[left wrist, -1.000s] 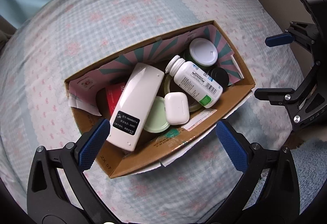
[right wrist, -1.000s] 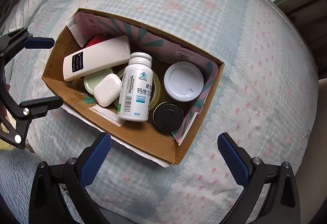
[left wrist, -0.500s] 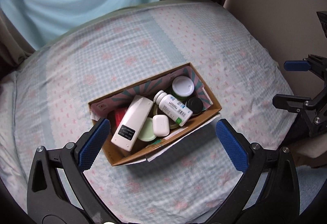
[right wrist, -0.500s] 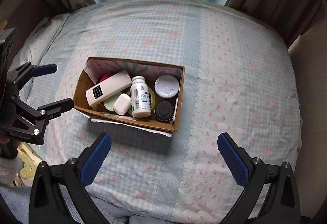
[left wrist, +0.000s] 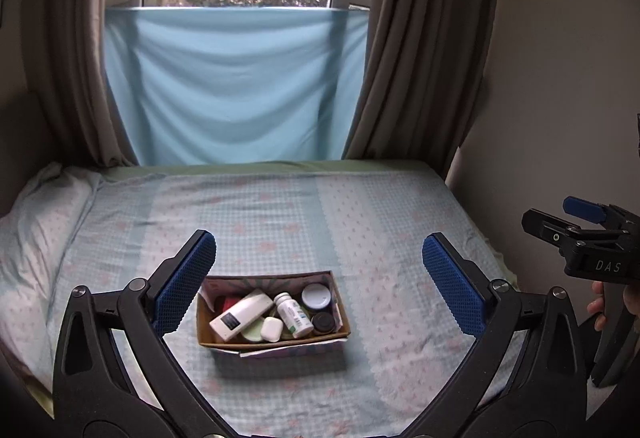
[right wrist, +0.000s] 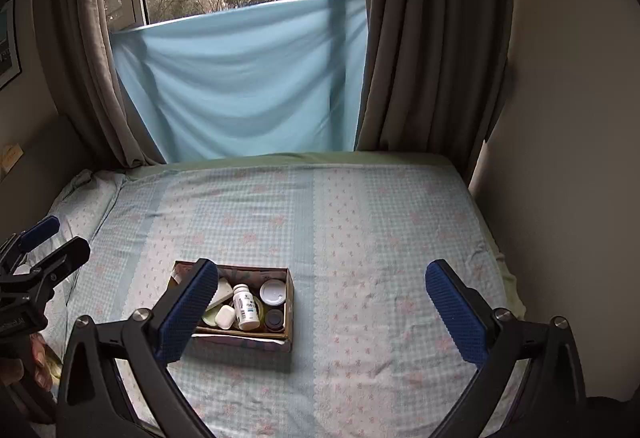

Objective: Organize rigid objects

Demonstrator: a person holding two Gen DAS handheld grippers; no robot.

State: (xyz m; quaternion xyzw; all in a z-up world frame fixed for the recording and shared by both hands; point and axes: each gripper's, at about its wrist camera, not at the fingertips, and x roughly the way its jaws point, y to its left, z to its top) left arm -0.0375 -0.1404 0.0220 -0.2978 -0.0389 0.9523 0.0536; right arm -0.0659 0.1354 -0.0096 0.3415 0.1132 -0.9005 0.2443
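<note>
1. The left gripper [left wrist: 320, 288] is held wide open and nothing is held in it; the same is seen of the right gripper [right wrist: 322, 308].
2. The box [left wrist: 276, 347] is seen on the bed [left wrist: 360, 222], low between the left jaws and nearer the left-hand one; in the right view it lies behind the left-hand jaw.
3. Inside it a remote [left wrist: 241, 315], a bottle [left wrist: 295, 314], an earbud case [left wrist: 272, 329], a white-lidded jar [left wrist: 316, 296] and a black lid [left wrist: 323, 322] are packed together.
4. No loose item is seen on the bed, so the task is judged done or nearly so.
5. Both grippers are well apart from the box; only a last check is judged left.
</note>
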